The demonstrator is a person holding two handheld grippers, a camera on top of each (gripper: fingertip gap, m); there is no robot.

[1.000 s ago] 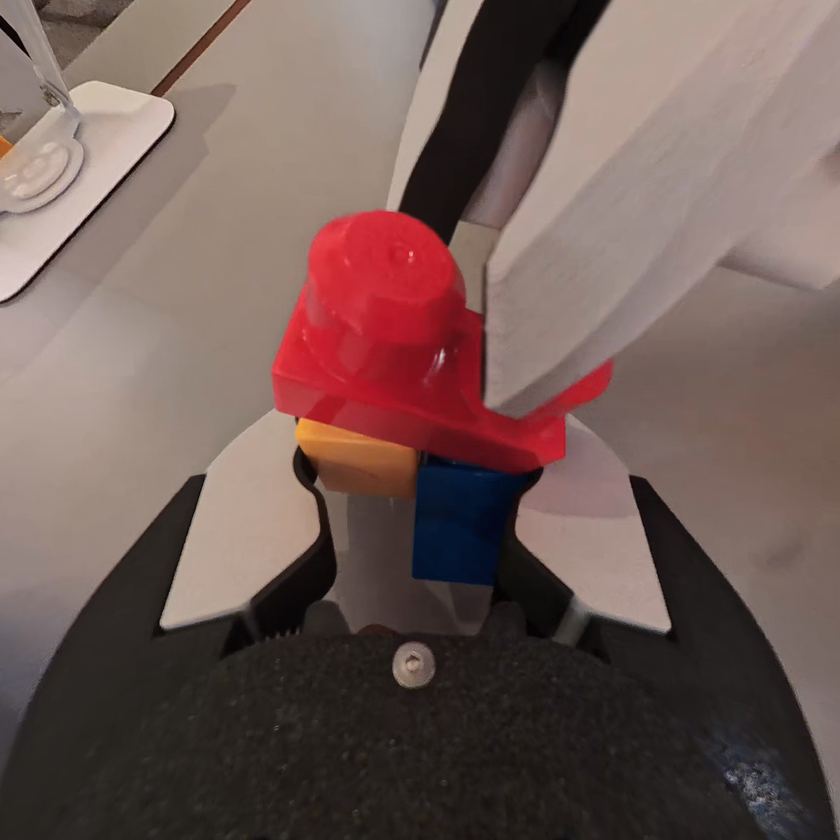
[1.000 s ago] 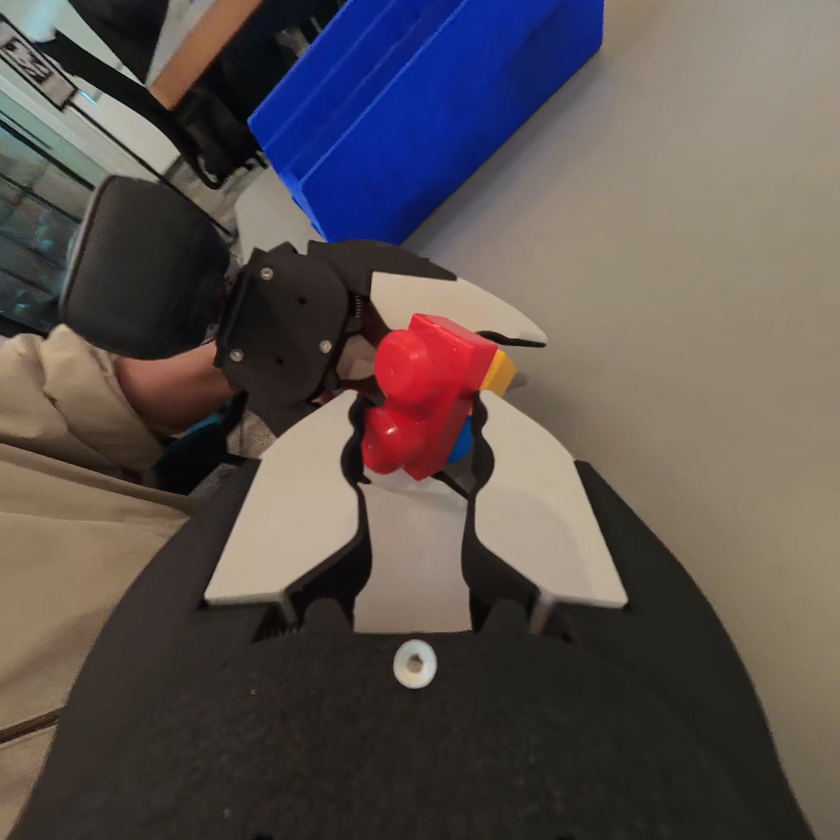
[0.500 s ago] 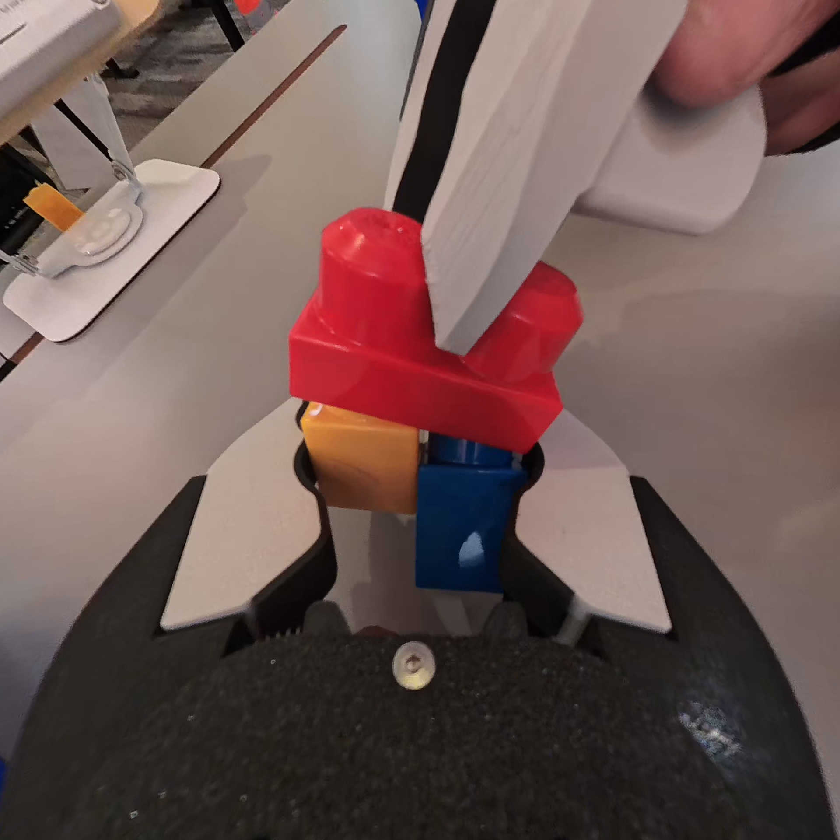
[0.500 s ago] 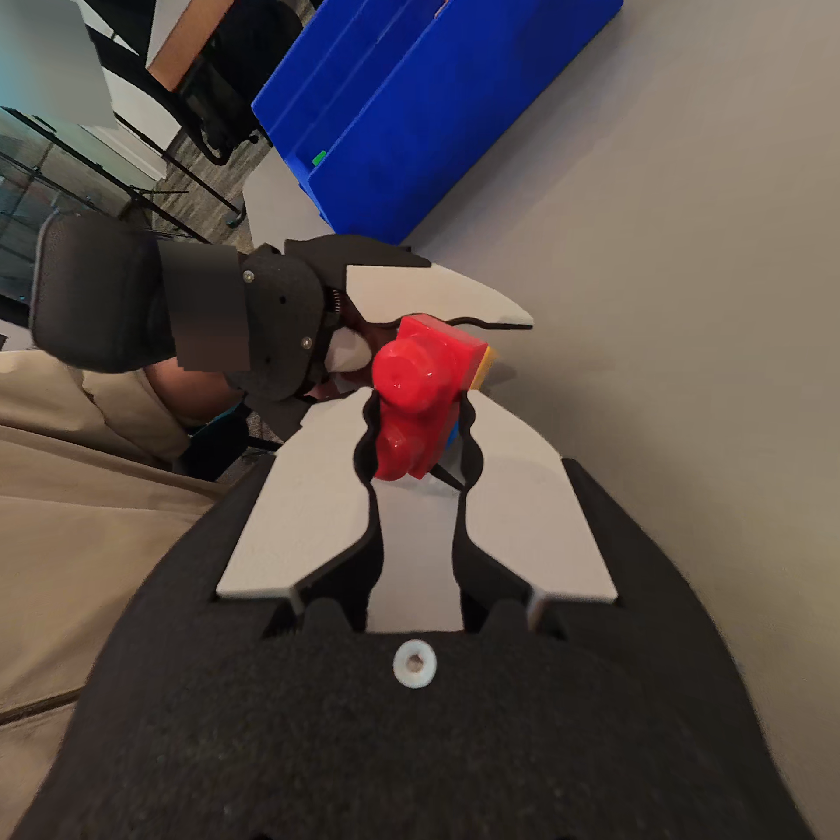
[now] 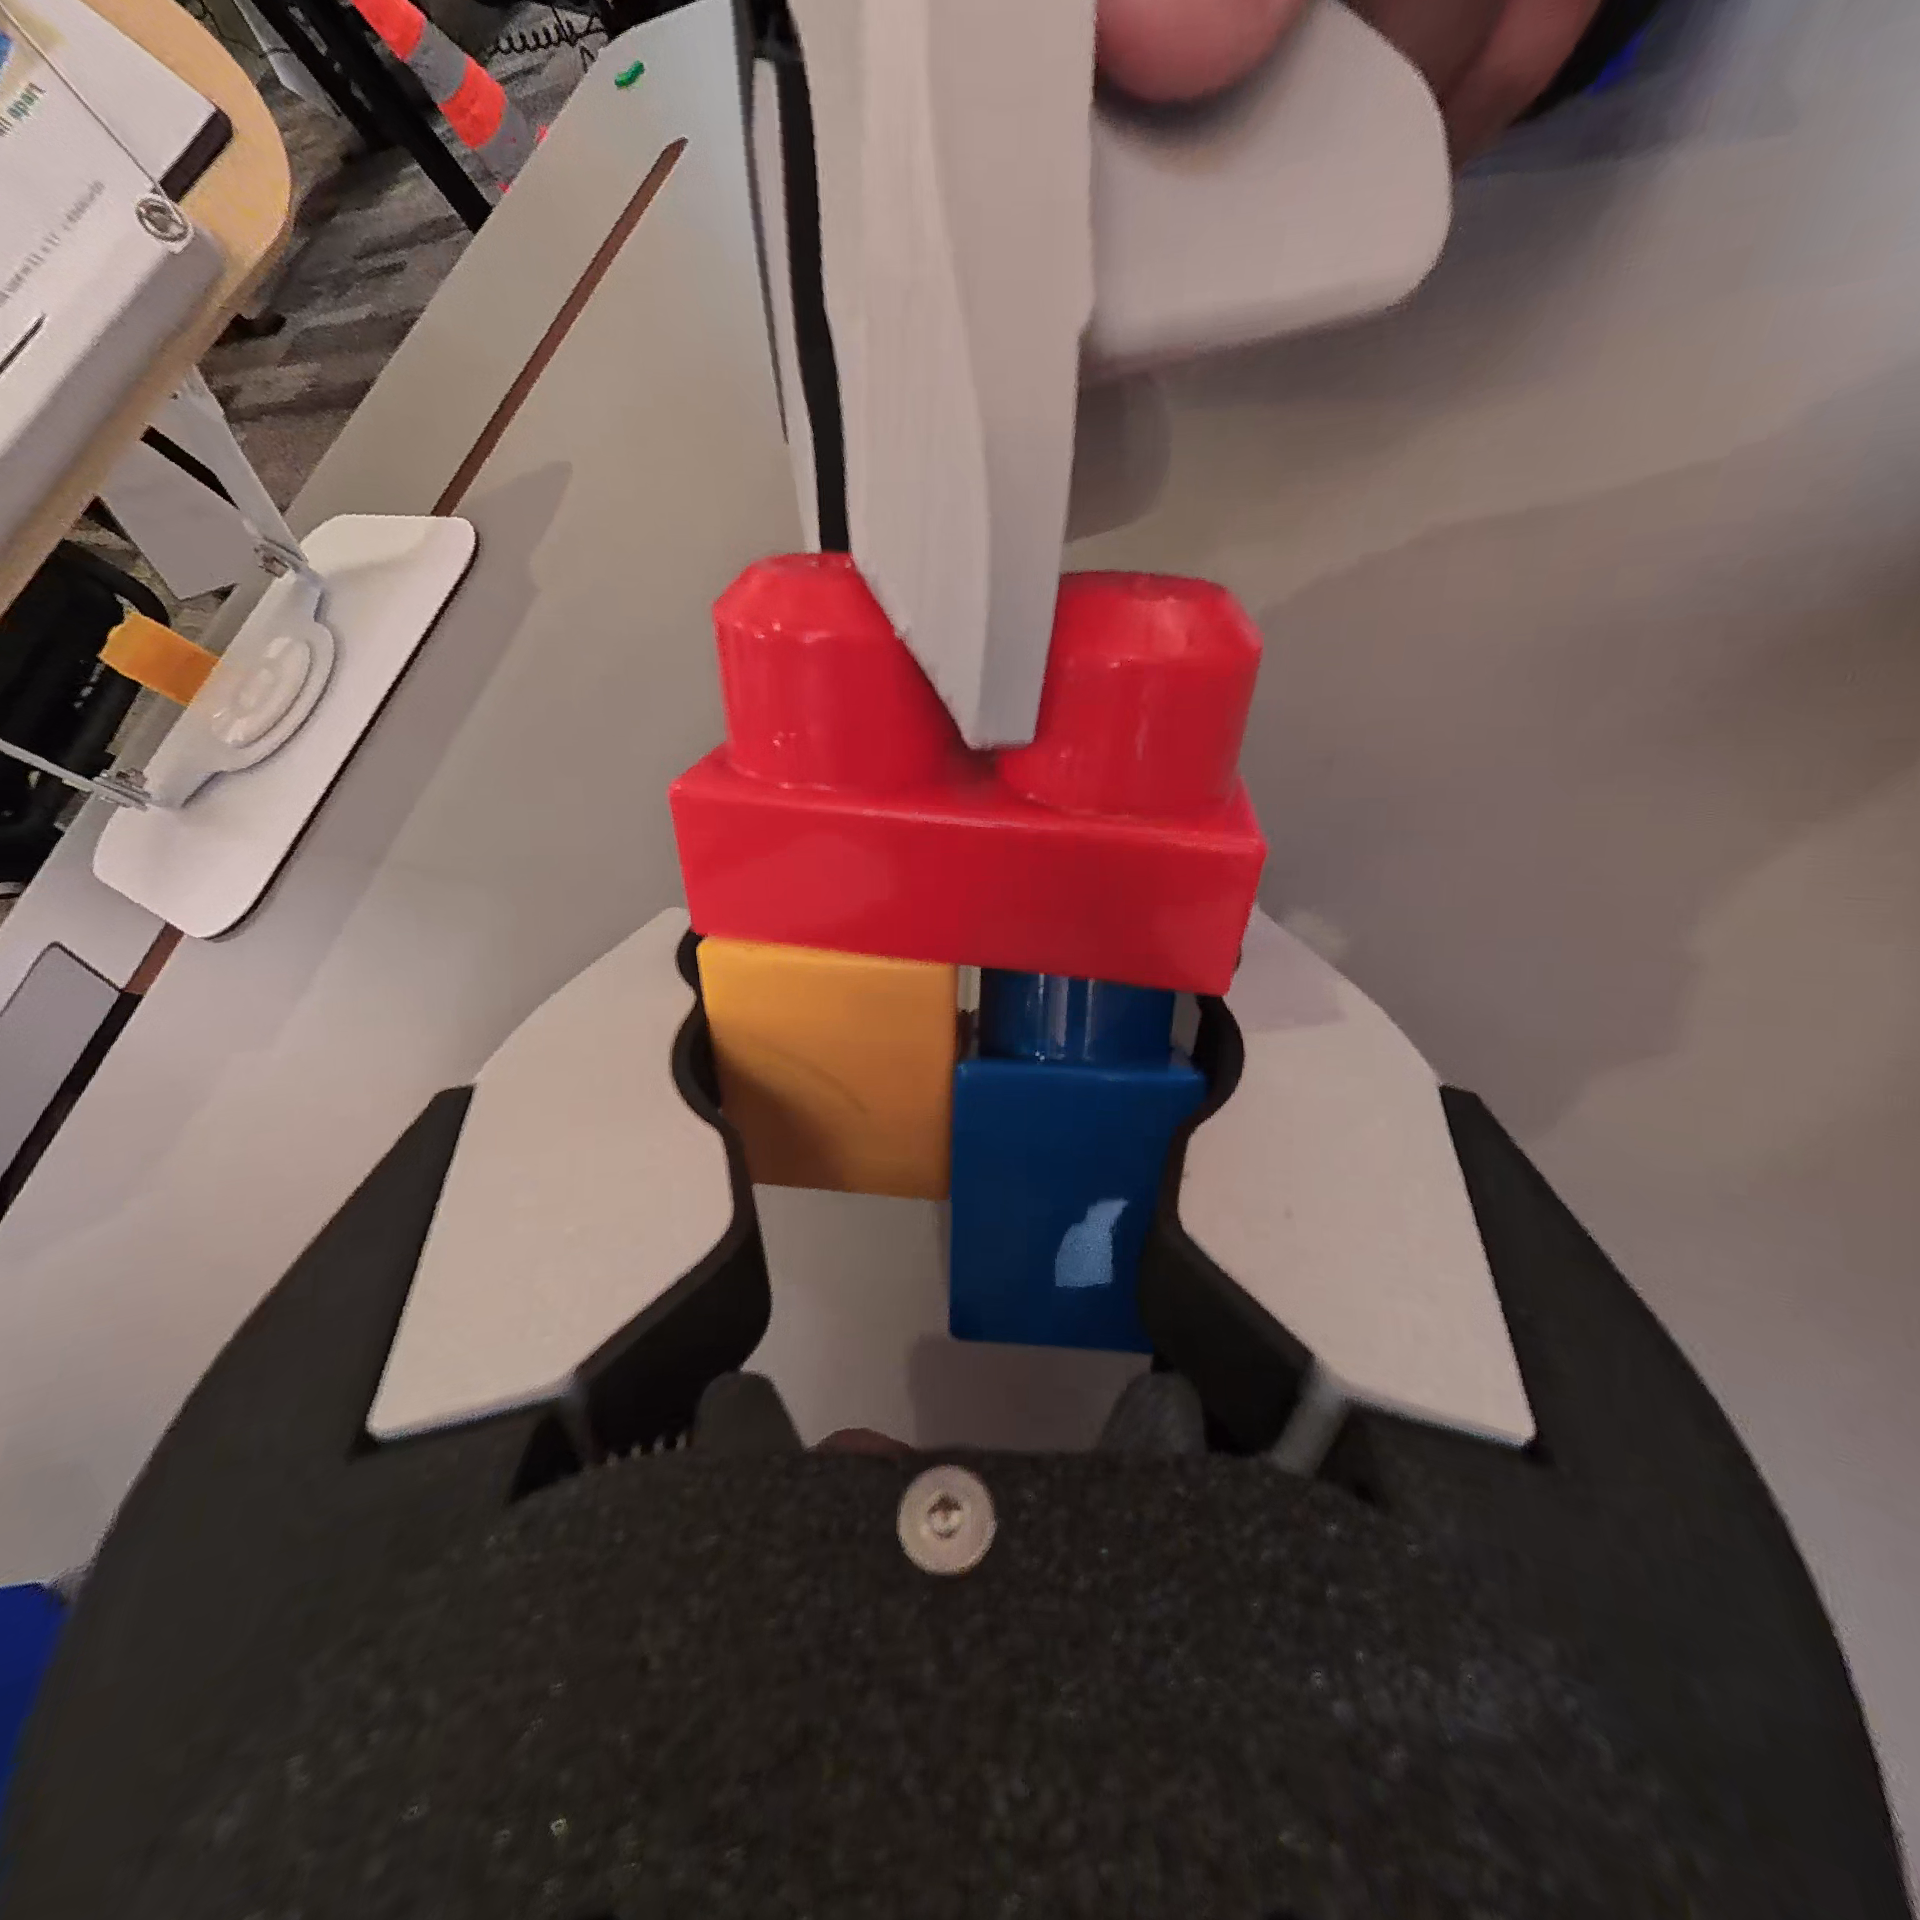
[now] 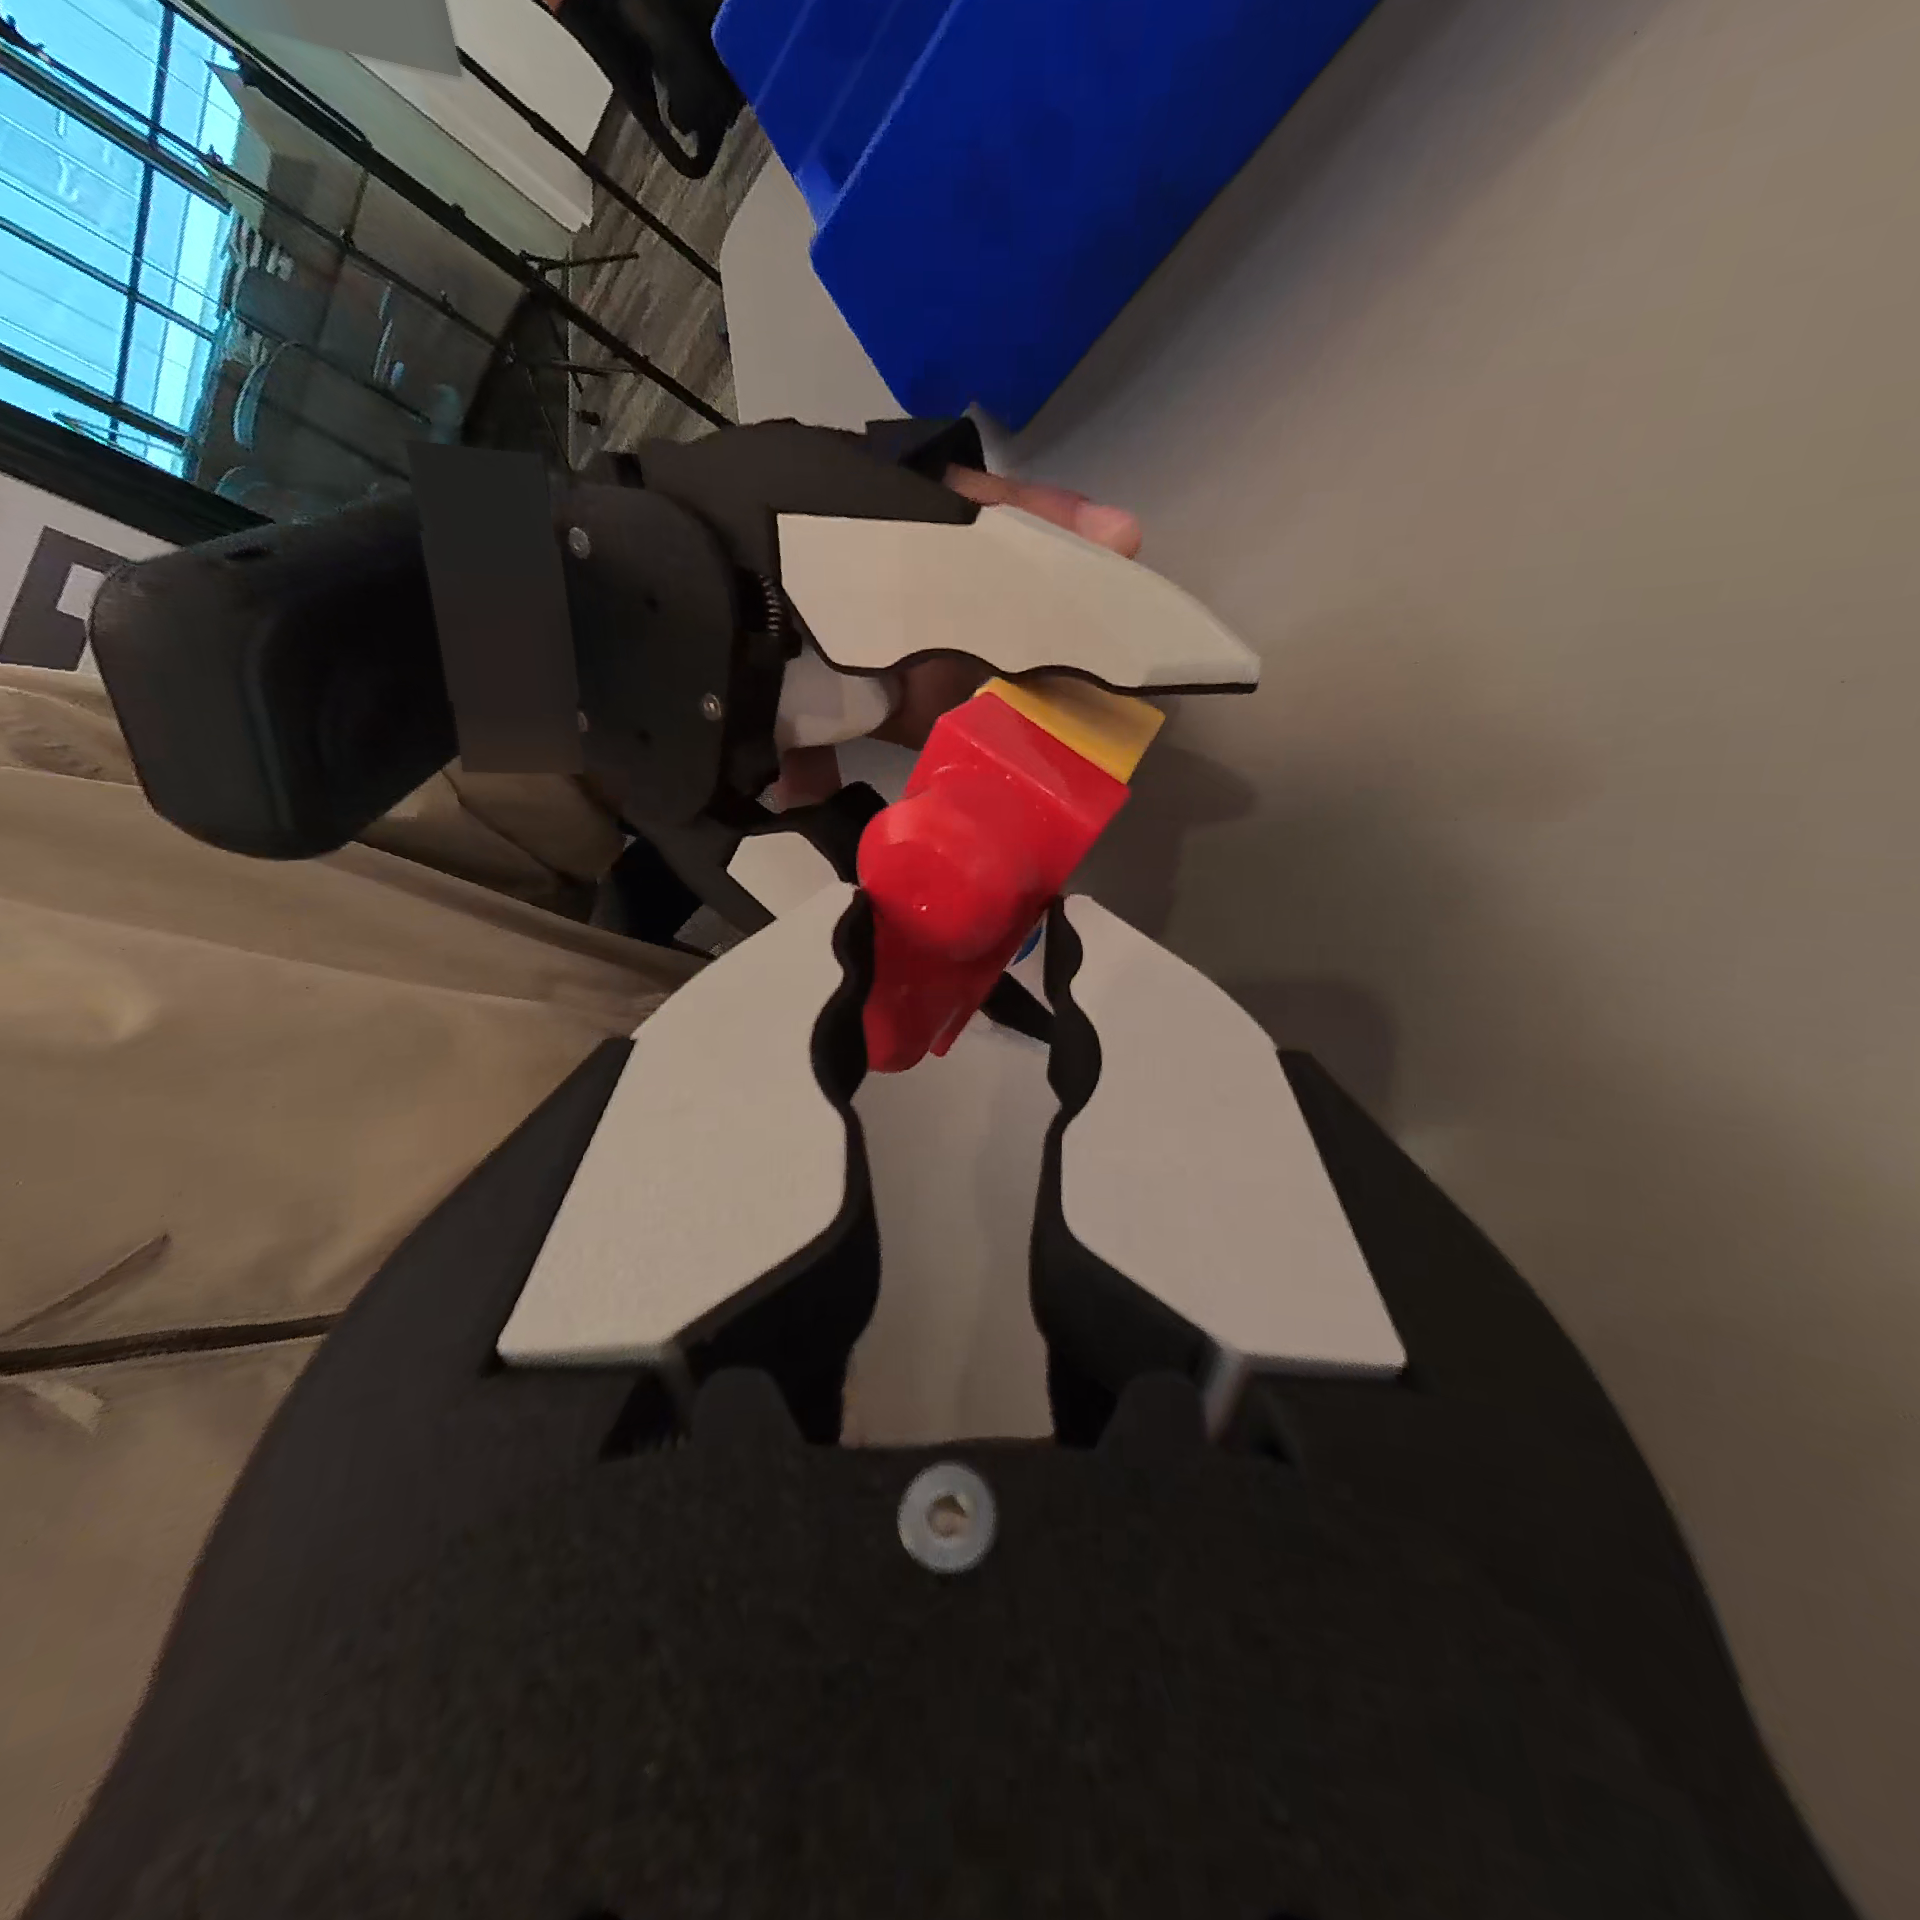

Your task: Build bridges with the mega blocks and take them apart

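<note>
In the left wrist view my left gripper is shut on a yellow block and a blue block held side by side. A red two-stud block sits across their tops. The blue block sits lower, so its stud shows under the red block. A white finger of my right gripper comes down between the two red studs. In the right wrist view my right gripper is shut on the red block. The left gripper's upper finger lies over the yellow block.
The bridge is held above a grey table. A blue bin stands on the table beyond the grippers. A white base plate with a metal stand is at the table's left edge. A beige sleeve fills the left side. Across from one pair of fingers to the other is roughly 5 cm.
The right gripper's finger has shifted from beside the red block's right stud to between the two studs. The red block now looks level, and more of the blue stud shows beneath it.
</note>
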